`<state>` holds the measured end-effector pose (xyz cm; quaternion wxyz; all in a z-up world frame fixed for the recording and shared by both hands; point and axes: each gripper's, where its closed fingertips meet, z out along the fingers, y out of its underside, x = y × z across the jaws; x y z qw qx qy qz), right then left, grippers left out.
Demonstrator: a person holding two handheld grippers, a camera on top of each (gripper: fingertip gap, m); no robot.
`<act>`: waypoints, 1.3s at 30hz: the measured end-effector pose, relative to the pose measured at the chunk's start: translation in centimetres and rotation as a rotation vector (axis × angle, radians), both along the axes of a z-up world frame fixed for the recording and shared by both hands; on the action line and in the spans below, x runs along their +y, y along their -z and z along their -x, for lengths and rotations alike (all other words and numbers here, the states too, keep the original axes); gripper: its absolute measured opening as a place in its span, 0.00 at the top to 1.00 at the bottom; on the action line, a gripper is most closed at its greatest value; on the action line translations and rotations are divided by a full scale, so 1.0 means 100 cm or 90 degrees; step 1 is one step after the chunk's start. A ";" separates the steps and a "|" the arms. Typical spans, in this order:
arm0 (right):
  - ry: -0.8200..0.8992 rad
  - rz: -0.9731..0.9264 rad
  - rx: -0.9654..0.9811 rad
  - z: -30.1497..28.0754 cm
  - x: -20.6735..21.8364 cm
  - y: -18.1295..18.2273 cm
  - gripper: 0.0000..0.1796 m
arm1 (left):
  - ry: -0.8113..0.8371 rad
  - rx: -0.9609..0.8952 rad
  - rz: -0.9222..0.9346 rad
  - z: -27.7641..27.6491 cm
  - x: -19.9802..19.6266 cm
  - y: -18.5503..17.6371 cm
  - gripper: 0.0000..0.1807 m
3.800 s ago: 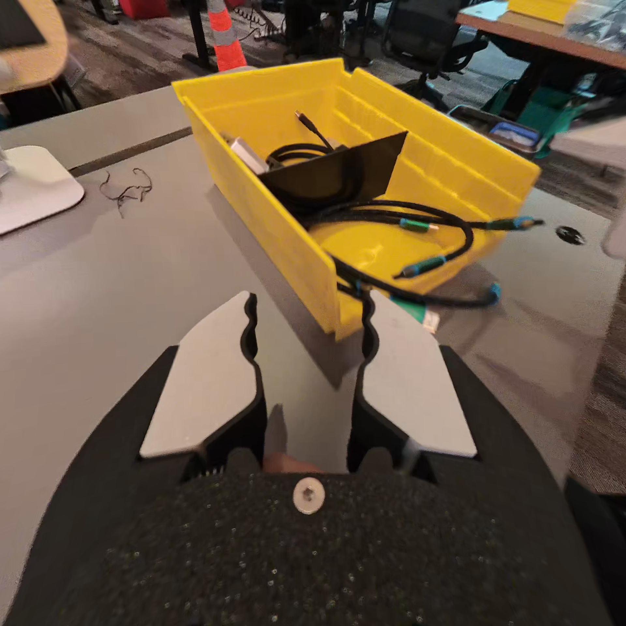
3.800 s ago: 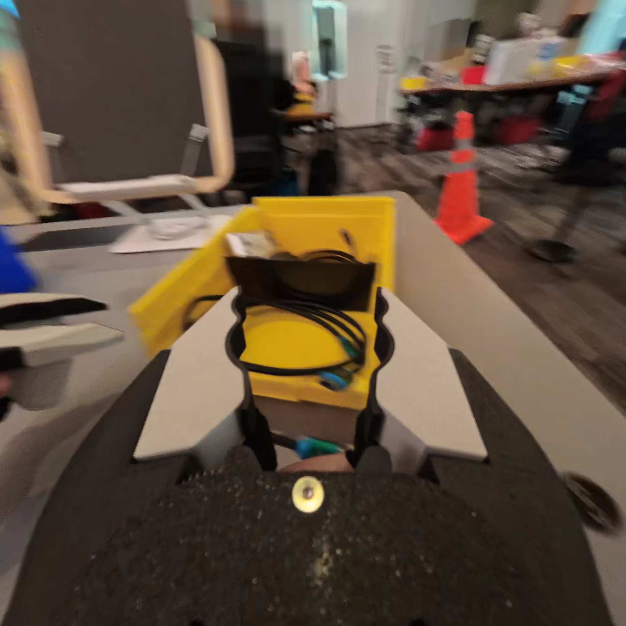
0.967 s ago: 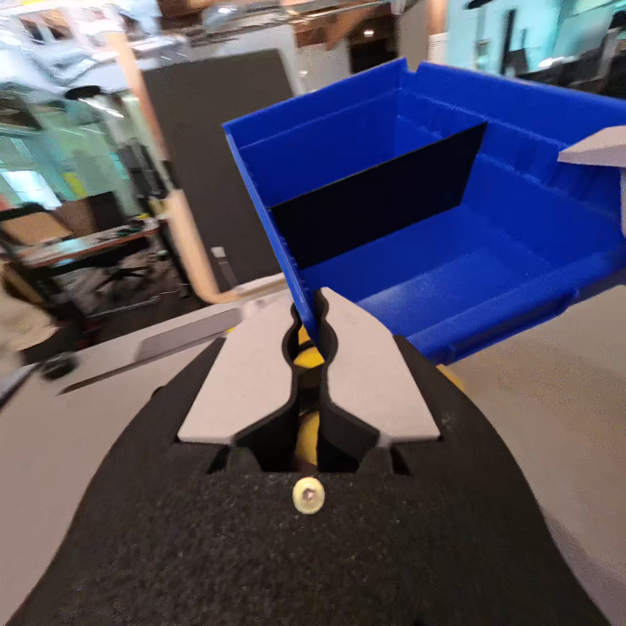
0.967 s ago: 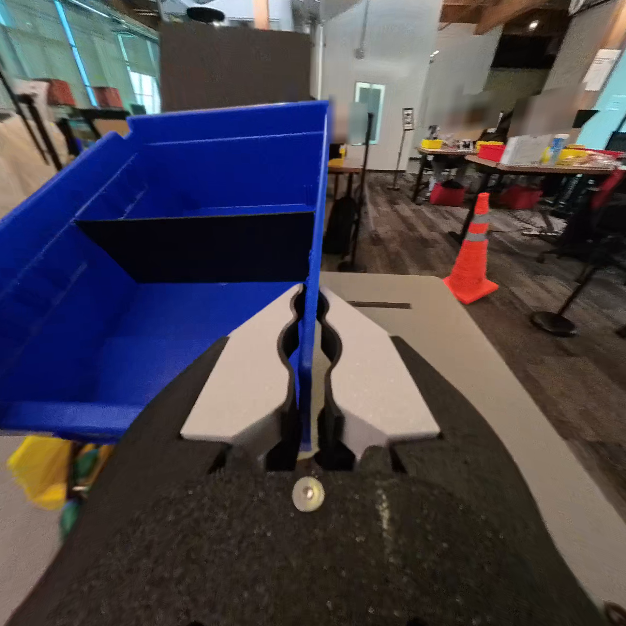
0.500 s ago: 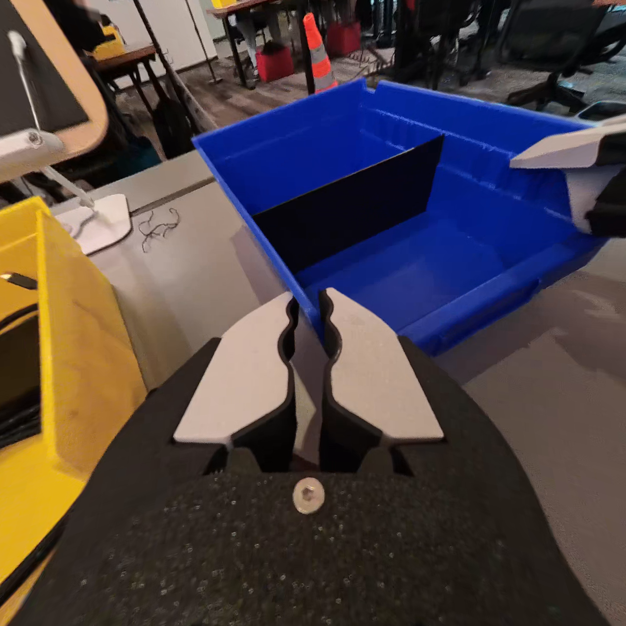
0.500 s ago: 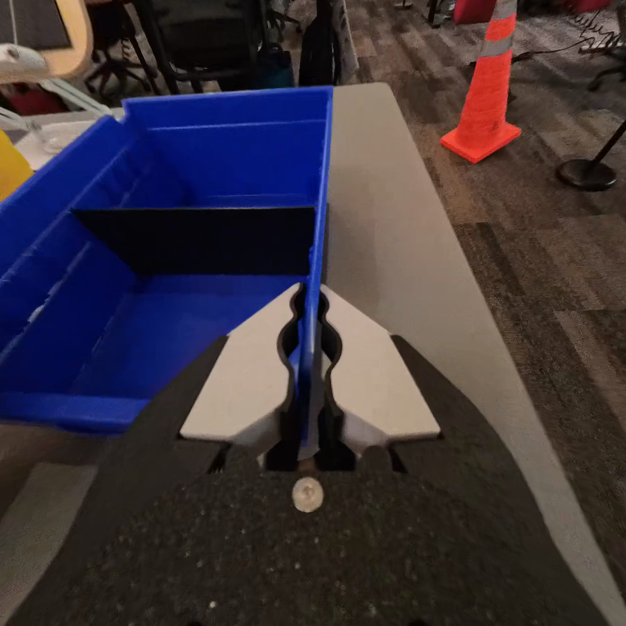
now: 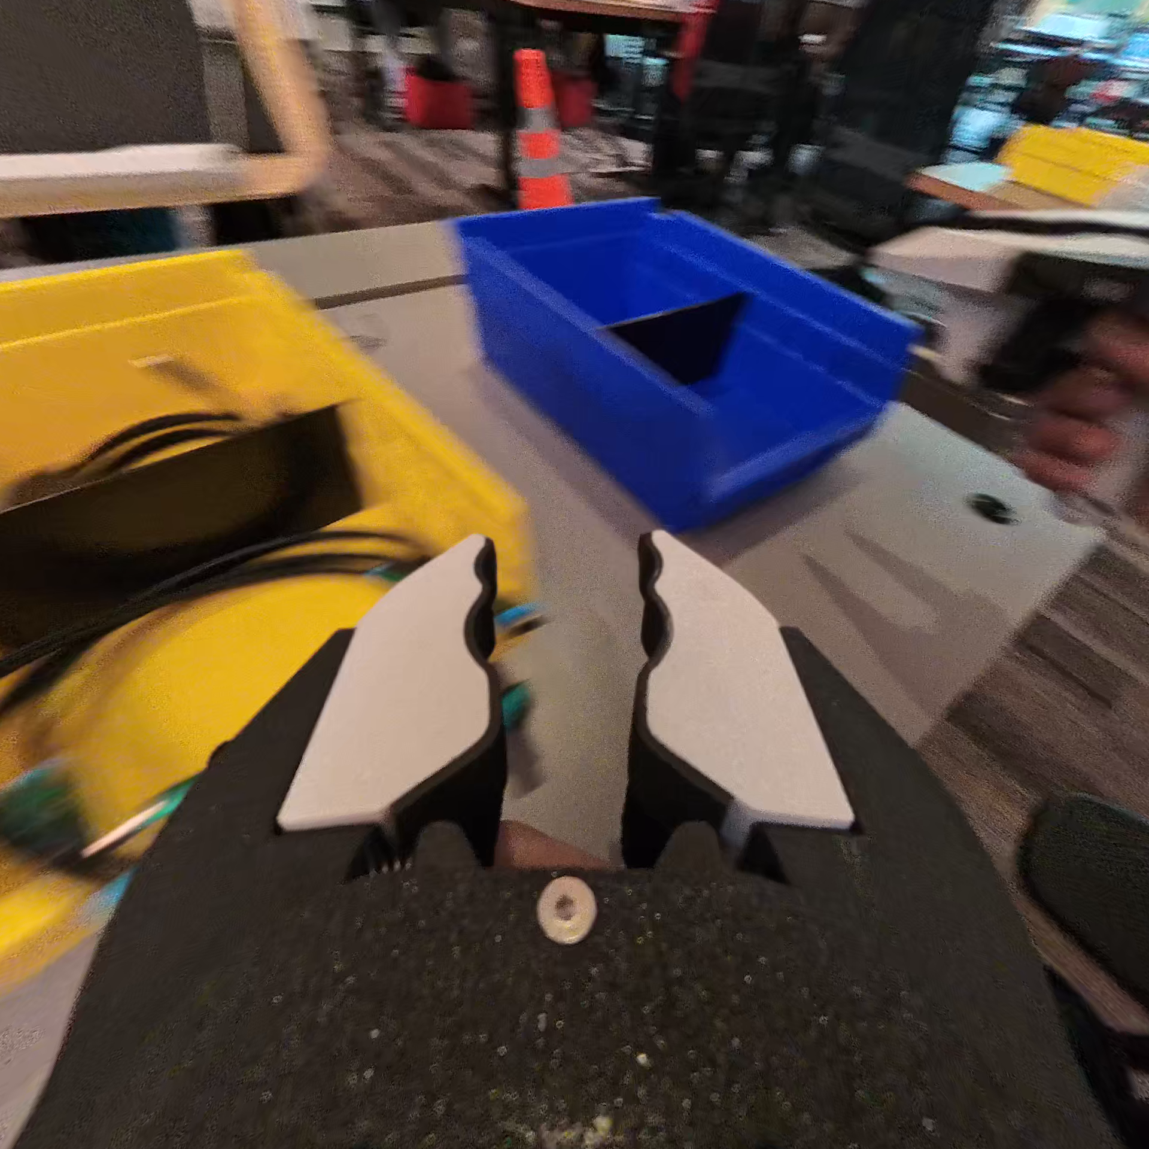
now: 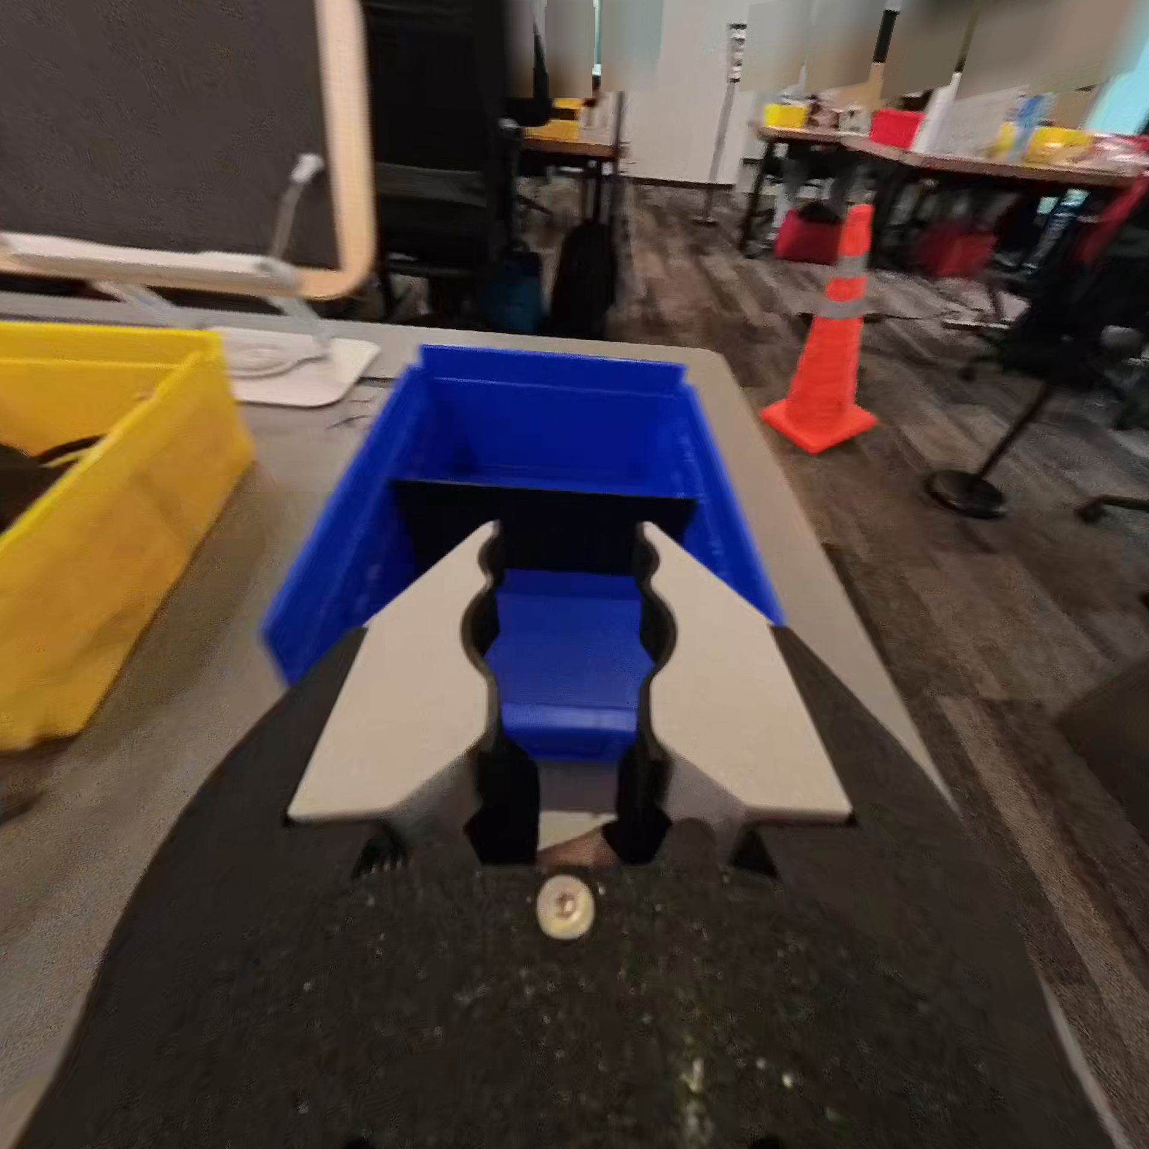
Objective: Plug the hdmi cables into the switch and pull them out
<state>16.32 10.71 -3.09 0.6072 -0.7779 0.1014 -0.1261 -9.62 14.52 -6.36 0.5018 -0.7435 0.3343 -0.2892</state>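
Observation:
A yellow bin (image 7: 205, 348) on the grey table (image 7: 870, 597) holds black HDMI cables (image 7: 205, 578) with teal plugs behind a black divider; the switch is not visible. The bin also shows in the right wrist view (image 8: 112, 497). A blue bin (image 7: 628, 385) with a black divider stands empty to its right, seen too in the right wrist view (image 8: 541, 435). My left gripper (image 7: 567, 553) is open and empty beside the yellow bin's near corner. My right gripper (image 8: 567, 541) is open and empty, just in front of the blue bin; it shows blurred in the left wrist view (image 7: 1026, 273).
A white stand base (image 8: 292, 373) lies behind the bins at the table's far edge. An orange cone (image 8: 833, 348) stands on the floor past the table's right edge. A round hole (image 7: 993, 508) sits in the table near the right edge. Chairs and desks fill the background.
Both grippers have let go of the blue bin's walls, opened and pulled back. The blue bin now rests on the table right of the yellow bin. The left view has swung left.

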 end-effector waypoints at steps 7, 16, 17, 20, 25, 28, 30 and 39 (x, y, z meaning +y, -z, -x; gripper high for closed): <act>-0.196 0.039 0.144 0.200 0.053 0.062 0.73 | -0.252 0.074 0.010 0.170 0.096 0.027 0.75; -0.079 0.123 0.132 0.227 0.112 0.093 0.91 | -0.183 0.133 0.034 0.147 0.116 0.060 0.94; -0.060 0.121 0.105 0.230 0.113 0.087 0.92 | -0.199 0.137 0.013 0.153 0.118 0.057 0.95; -0.040 0.045 0.086 0.261 0.117 0.058 0.92 | -0.237 0.101 0.029 0.189 0.128 0.049 0.97; -0.080 0.014 0.065 0.357 0.162 0.044 0.91 | -0.315 0.083 -0.010 0.285 0.174 0.031 0.98; -0.112 0.003 0.070 0.411 0.202 0.044 0.91 | -0.341 0.105 -0.065 0.341 0.204 0.020 0.98; -0.130 0.013 0.075 0.443 0.224 0.051 0.91 | -0.350 0.123 -0.081 0.372 0.220 0.022 0.98; -0.179 0.049 0.085 0.502 0.242 0.090 0.85 | -0.327 0.093 -0.003 0.415 0.263 0.055 0.98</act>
